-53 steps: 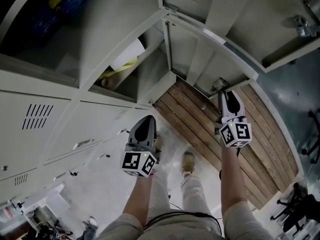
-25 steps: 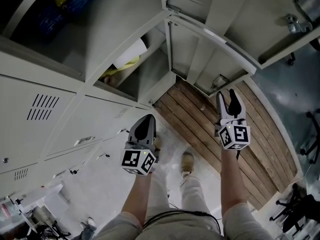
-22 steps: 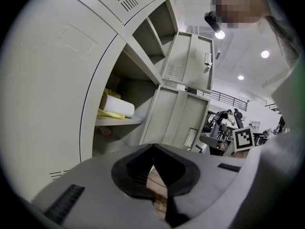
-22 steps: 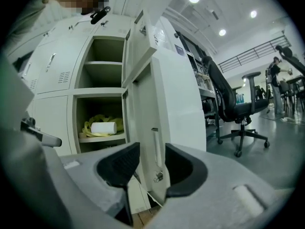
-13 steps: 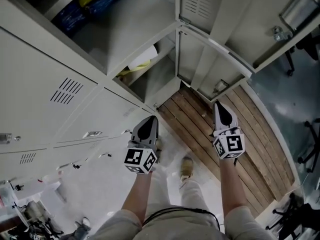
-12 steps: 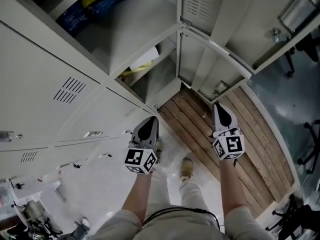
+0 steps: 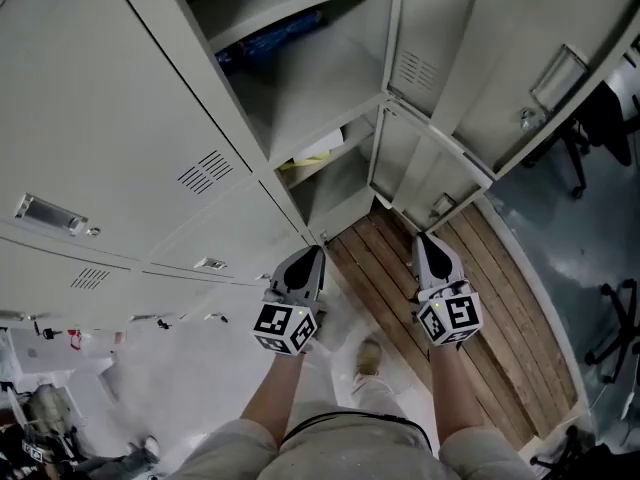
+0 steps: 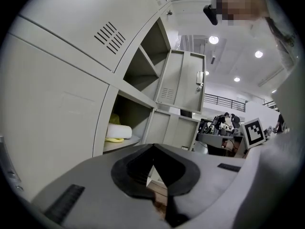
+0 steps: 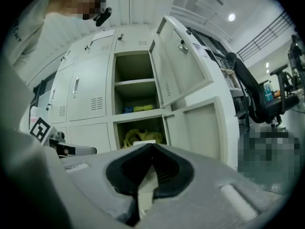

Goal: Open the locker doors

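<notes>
Light: bright, even; ceiling lamps (image 8: 213,40) glare above jaws | shadow: open locker (image 7: 290,78) interior dim | gripper views: fisheye, black corners | jaws: close, soft focus

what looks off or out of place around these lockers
Nothing stands out. The upper door and lower door of one column hang open, with nothing bent or spilled; a white and yellow bundle sits in the lower compartment.
</notes>
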Tool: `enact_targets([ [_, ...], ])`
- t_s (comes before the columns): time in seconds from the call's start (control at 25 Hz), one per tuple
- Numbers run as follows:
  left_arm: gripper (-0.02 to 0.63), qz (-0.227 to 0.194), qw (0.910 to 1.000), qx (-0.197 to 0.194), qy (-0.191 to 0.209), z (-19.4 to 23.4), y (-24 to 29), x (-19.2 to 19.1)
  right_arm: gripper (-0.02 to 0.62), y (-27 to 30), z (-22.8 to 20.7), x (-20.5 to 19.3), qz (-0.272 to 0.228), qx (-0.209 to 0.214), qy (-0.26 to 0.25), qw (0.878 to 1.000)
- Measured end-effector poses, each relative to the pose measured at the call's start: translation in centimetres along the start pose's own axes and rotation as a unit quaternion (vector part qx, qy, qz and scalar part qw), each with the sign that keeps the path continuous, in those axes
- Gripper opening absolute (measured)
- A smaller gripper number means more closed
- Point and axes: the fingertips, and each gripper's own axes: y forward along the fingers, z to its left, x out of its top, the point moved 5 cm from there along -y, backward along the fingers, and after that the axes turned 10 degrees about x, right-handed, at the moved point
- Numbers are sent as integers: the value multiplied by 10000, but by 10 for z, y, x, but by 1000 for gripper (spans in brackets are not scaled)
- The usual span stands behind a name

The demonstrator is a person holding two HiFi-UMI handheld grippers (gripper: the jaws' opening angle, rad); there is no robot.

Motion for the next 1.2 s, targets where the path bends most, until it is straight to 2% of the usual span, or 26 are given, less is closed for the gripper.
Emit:
enact_targets([
  [0.2, -2, -159, 9999, 14, 55, -9, -26, 25, 3, -7, 32, 30, -80, 268, -29, 9996],
  [0.32, -2, -281, 9995, -6, 166, -10, -32, 39, 2, -3, 39, 42, -164, 392, -64, 9991],
  [0.8, -2, -496, 9986, 94, 163, -30, -85, 74, 2, -32, 74, 83, -152, 761, -75, 9970],
  [1.2, -2, -769, 9964, 172, 308, -34, -107, 107, 2, -42, 93, 116, -243, 1089, -258, 9934],
])
